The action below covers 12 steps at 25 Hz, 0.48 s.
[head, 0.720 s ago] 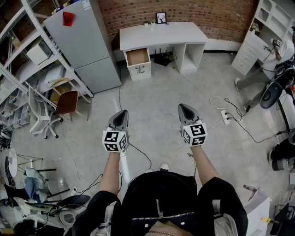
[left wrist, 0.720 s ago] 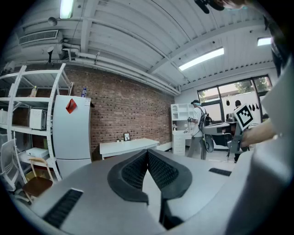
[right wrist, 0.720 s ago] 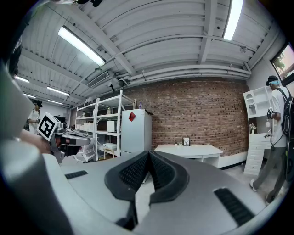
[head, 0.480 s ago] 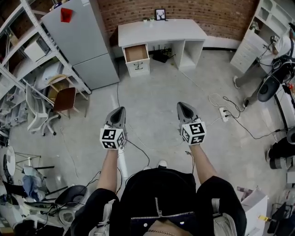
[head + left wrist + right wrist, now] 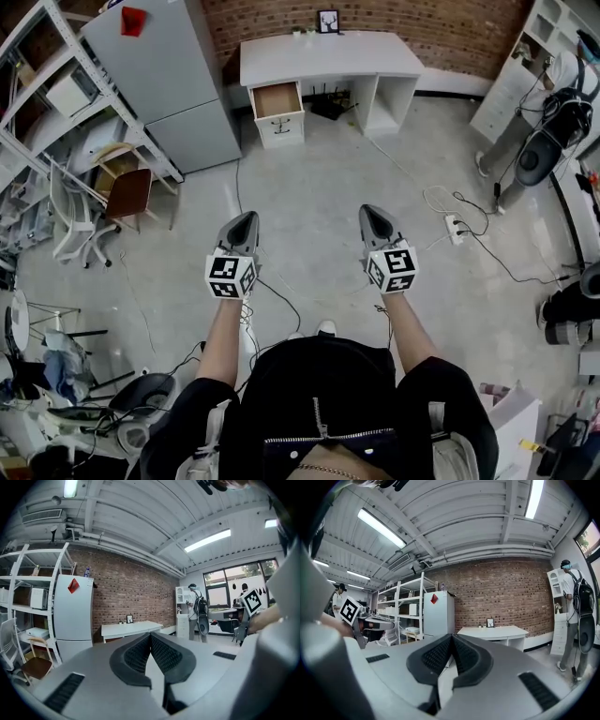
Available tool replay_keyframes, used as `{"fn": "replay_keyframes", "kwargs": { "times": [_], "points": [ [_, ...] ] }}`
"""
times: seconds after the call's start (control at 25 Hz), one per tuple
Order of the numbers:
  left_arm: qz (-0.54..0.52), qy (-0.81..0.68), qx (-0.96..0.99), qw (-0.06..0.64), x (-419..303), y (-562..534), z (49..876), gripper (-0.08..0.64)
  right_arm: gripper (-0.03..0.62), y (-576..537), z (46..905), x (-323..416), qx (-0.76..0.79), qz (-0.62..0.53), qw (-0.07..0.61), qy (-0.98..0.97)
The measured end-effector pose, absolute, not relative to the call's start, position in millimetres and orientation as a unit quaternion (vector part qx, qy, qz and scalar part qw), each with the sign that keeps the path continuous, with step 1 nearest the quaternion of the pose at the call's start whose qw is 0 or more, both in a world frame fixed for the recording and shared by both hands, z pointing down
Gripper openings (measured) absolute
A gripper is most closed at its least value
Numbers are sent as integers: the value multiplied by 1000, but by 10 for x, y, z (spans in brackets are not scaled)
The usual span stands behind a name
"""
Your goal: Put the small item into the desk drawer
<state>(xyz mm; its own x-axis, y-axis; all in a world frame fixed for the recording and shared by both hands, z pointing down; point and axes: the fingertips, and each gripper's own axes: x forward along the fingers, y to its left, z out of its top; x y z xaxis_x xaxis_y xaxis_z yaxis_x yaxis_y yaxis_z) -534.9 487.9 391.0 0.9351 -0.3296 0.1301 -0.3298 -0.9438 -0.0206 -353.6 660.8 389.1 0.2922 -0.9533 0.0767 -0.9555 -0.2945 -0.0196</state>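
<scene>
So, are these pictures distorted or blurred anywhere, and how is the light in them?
Head view: wide-angle bending, the white rectangular desk bows near the top edge; light is even, shadows faint. Left gripper view: round fisheye with black corners, the long ceiling tube lamp glares. Right gripper view: same fisheye; the red brick wall looks sharp.

Drawer (image 5: 278, 99), top one at the left end of the white table (image 5: 328, 58), pulled open; brown inside showing.
</scene>
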Motion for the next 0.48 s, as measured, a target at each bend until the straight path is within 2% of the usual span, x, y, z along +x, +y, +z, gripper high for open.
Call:
{"fn": "replay_keyframes", "kwargs": {
  "times": [0.48],
  "points": [
    [74,-173,982,4,-5027,5027,3975,21,6,6621,3926,-3266,794,41,7,-607]
  ]
}}
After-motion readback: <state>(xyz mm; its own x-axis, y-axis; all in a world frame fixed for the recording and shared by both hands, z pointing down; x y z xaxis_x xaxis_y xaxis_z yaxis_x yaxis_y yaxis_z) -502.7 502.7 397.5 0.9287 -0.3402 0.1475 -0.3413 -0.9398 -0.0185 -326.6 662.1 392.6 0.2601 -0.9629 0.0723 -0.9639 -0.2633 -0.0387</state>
